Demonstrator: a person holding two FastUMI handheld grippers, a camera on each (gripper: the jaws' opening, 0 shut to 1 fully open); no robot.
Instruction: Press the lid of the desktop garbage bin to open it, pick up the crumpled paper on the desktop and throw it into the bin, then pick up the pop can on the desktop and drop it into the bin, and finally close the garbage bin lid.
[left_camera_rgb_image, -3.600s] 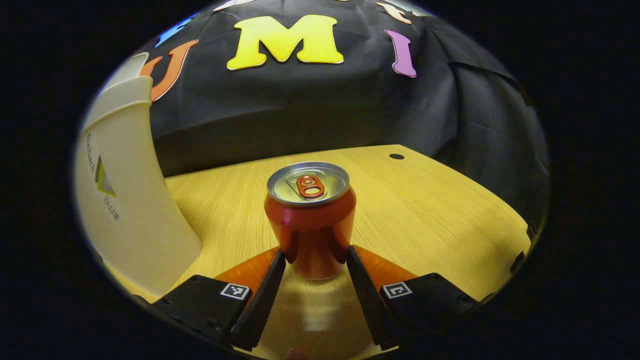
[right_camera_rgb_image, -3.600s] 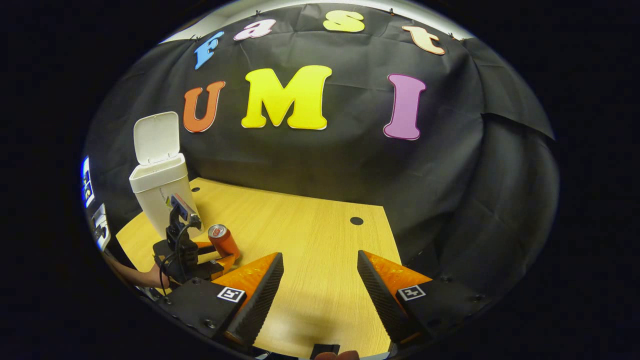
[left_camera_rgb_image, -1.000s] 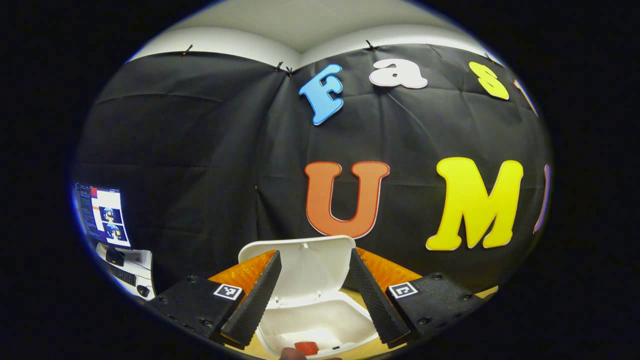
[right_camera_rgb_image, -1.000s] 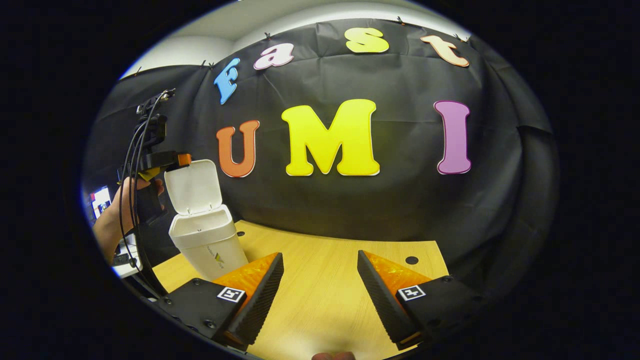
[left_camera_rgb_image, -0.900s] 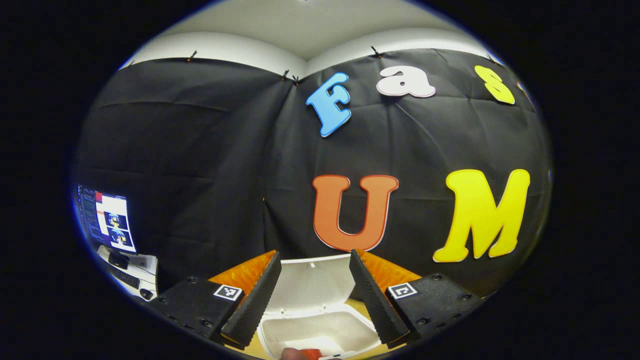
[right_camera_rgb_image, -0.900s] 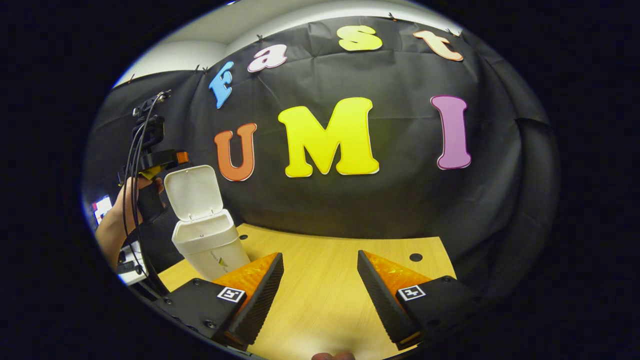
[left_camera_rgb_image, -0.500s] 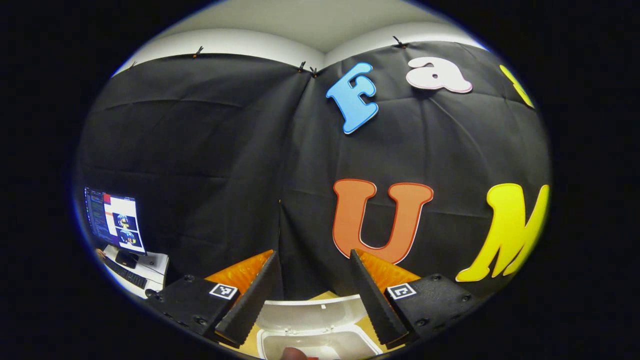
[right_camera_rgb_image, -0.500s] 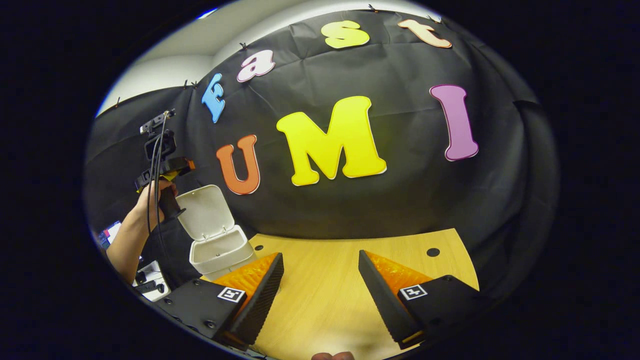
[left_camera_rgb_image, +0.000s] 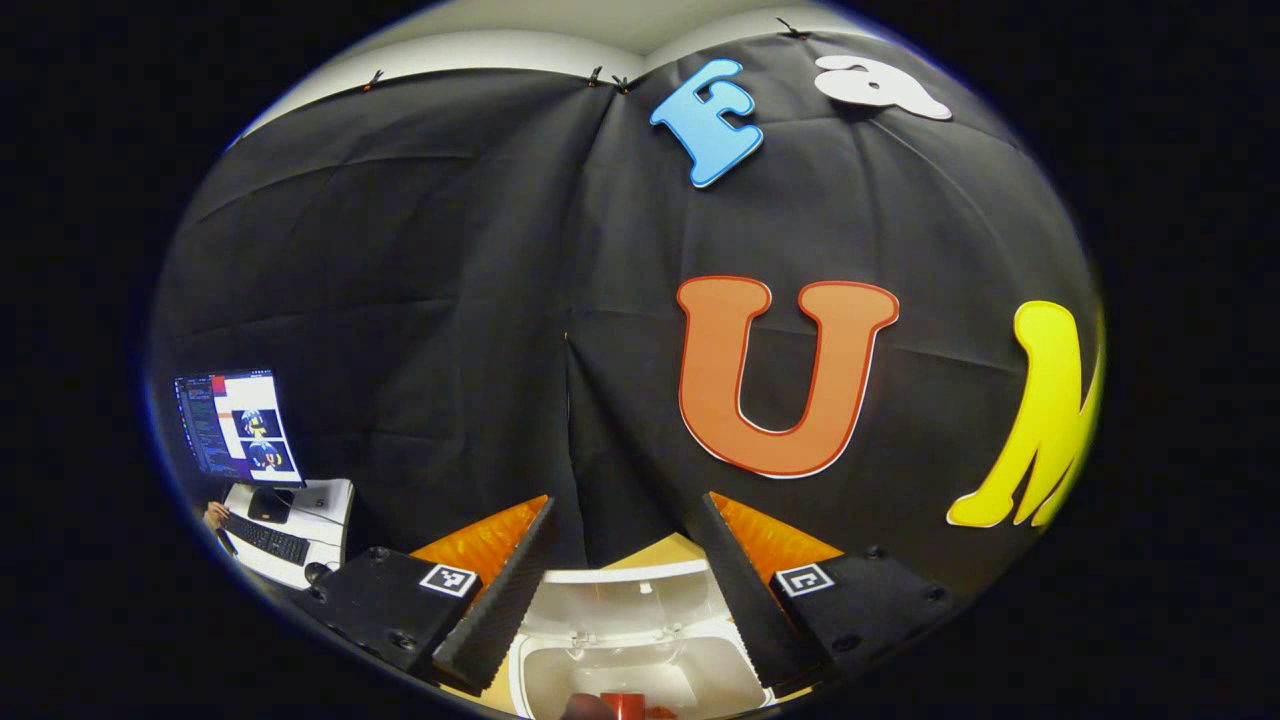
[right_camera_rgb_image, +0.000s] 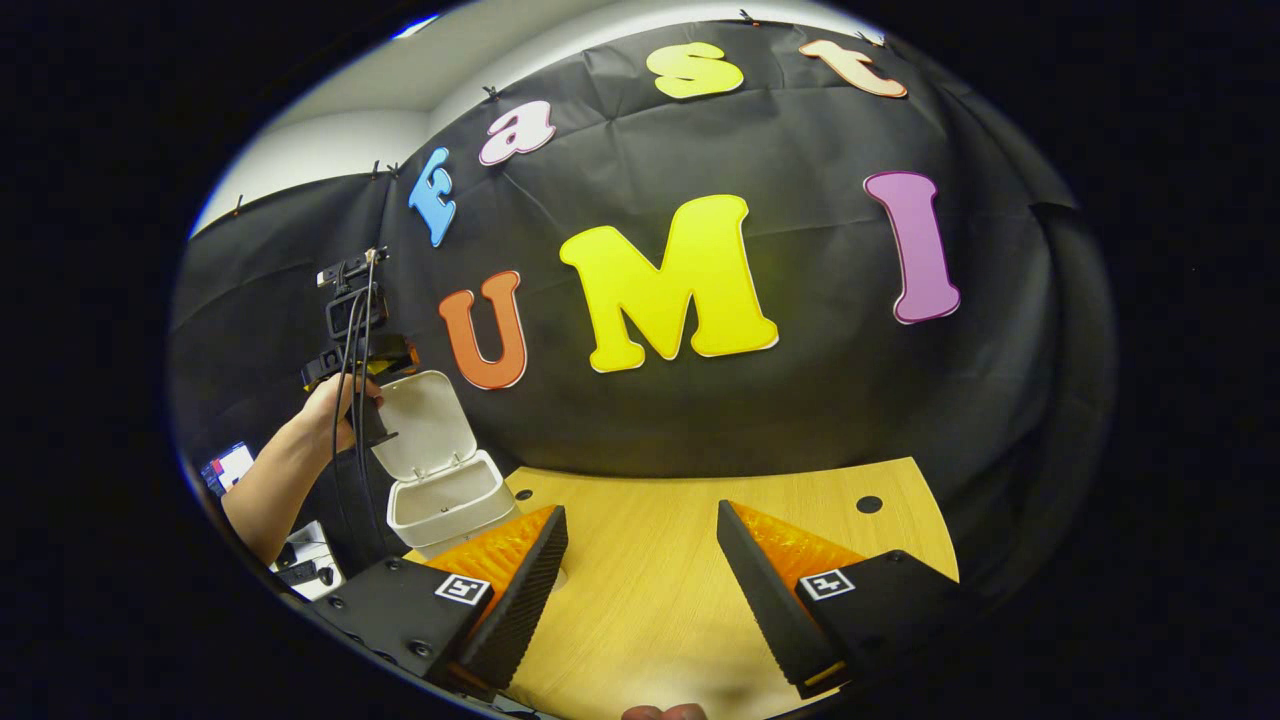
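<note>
The left gripper (left_camera_rgb_image: 620, 590) is hanging just above the garbage bin (left_camera_rgb_image: 640, 680) with its jaws spread and nothing between them; in the right gripper view the same tool (right_camera_rgb_image: 365, 350) is sitting at the top edge of the raised lid (right_camera_rgb_image: 428, 425), held by a hand (right_camera_rgb_image: 340, 410) on its grip. Looking down along its fingers, the lid (left_camera_rgb_image: 632, 598) is standing open behind the white rim, and a red shape, judged to be the pop can (left_camera_rgb_image: 628, 706), is lying inside the bin at the very bottom of the view. Whether the crumpled paper is lying in there too cannot be told from these views. The right gripper (right_camera_rgb_image: 635, 590) is waiting over the wooden desktop (right_camera_rgb_image: 660, 560), well apart from the bin (right_camera_rgb_image: 445, 510), its jaws also parted and empty. The bare wood in front of it is showing no paper and no can. So the opening and the can drop are looking done, and the paper probably is as well. What is remaining is the closing: the lid is not yet pushed down, and the left gripper, placed right at its upper edge, seems best set to tip it forward onto the rim. Off to the side, a monitor (left_camera_rgb_image: 235, 425) and keyboard (left_camera_rgb_image: 265, 540) are sitting on a separate desk.
</note>
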